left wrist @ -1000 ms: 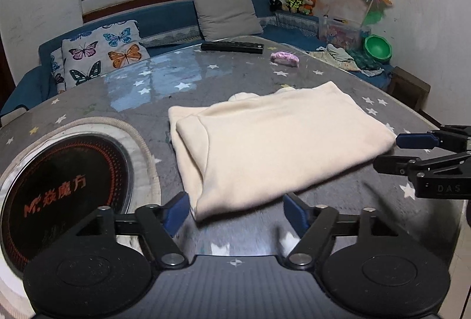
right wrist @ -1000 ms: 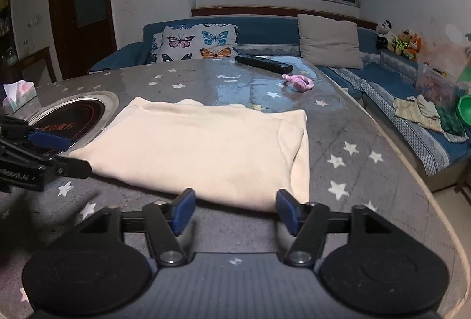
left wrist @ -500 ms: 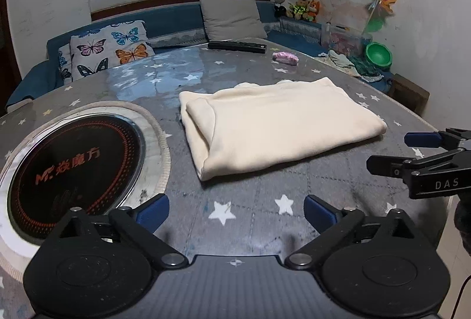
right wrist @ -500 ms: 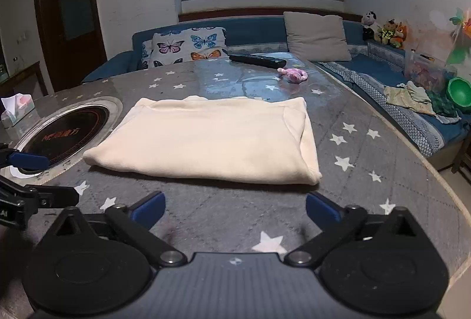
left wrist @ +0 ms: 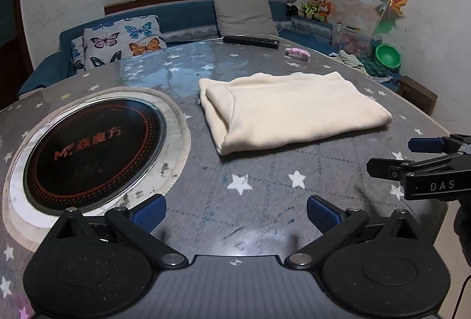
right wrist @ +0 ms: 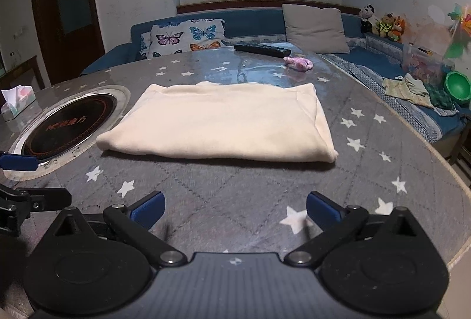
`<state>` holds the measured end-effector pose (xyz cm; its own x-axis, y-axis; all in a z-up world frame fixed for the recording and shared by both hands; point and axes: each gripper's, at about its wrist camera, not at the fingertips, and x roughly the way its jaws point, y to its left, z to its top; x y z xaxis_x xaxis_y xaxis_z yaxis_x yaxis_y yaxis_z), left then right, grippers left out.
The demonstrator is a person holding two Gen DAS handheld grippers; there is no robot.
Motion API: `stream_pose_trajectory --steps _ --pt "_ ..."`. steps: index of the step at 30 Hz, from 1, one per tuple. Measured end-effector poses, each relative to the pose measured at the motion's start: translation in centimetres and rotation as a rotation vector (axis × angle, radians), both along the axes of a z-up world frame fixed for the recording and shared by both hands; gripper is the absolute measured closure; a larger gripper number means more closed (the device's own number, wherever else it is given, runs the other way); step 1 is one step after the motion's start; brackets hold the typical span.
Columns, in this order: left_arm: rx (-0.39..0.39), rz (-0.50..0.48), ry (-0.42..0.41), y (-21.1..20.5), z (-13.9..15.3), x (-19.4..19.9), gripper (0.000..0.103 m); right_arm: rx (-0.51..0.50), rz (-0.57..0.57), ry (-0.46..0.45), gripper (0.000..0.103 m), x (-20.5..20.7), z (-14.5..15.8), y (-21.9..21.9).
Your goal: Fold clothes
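Observation:
A cream garment (left wrist: 291,110) lies folded into a flat rectangle on the grey star-patterned table (left wrist: 265,189); it also shows in the right wrist view (right wrist: 220,121). My left gripper (left wrist: 235,210) is open and empty, hovering over the table well short of the garment's near edge. My right gripper (right wrist: 235,208) is open and empty, likewise back from the garment. The right gripper also shows at the right edge of the left wrist view (left wrist: 412,157), and the left gripper at the left edge of the right wrist view (right wrist: 26,177).
A round black induction cooktop (left wrist: 91,142) is set into the table left of the garment. A remote (left wrist: 250,41) and a pink cloth (left wrist: 298,53) lie at the far edge. A tissue box (right wrist: 16,101) stands far left. A blue sofa (right wrist: 265,21) surrounds the table.
Both grippers have drawn back from the garment's near edge and opened wide. The folded garment lies still on the table.

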<state>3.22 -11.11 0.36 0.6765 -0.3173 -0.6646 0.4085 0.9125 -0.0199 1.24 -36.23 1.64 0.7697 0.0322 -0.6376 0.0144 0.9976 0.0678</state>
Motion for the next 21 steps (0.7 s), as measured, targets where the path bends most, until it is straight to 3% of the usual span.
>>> stream_pose_trajectory --steps 21 --pt "0.031 0.028 0.000 0.6 -0.8 -2.1 0.000 0.010 -0.030 0.025 0.000 -1.3 -1.1 1.6"
